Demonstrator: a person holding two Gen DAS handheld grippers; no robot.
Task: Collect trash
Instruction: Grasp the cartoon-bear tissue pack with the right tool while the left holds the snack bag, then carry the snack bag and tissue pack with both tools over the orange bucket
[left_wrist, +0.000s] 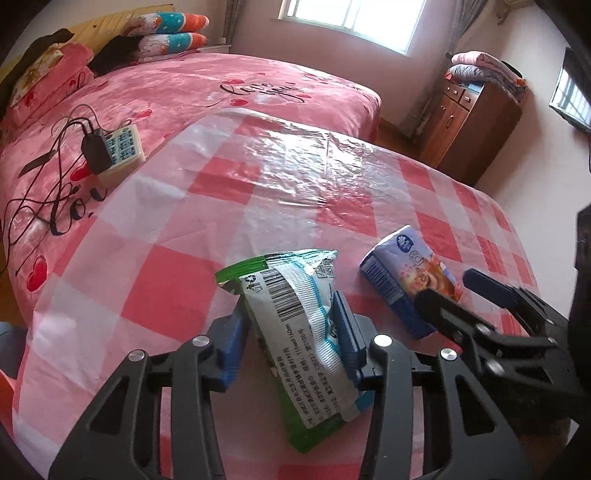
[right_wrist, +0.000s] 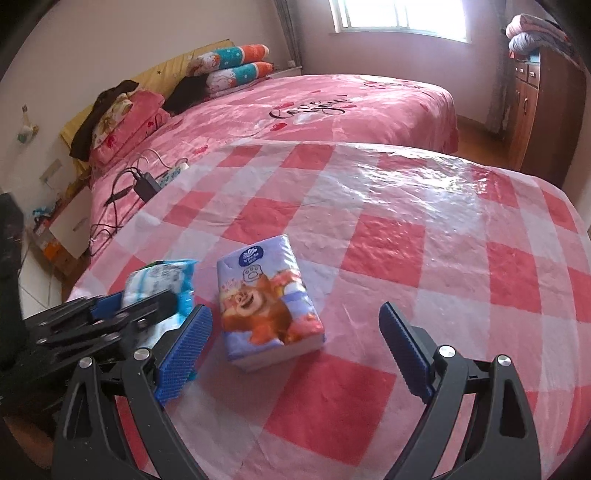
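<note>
Jaws of the left gripper (left_wrist: 291, 328) pinch the green-and-white wrapper (left_wrist: 295, 314) across its crumpled middle, low over the checked surface (left_wrist: 280, 184); those of the right gripper (right_wrist: 295, 350) stand wide, with the tissue pack (right_wrist: 266, 302) lying flat just ahead between them. Wrapper looks light, limp and slick, likely to slide out. Pack seems soft but blocky; take it across the short sides.

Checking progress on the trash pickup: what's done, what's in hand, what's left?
Done: nothing visibly collected yet; no bin is in view. In hand: the left gripper has its jaws pressed on the green-and-white wrapper, which lies on the checked tablecloth. Left: the tissue pack lies ungrasped between the right gripper's open jaws.
</note>
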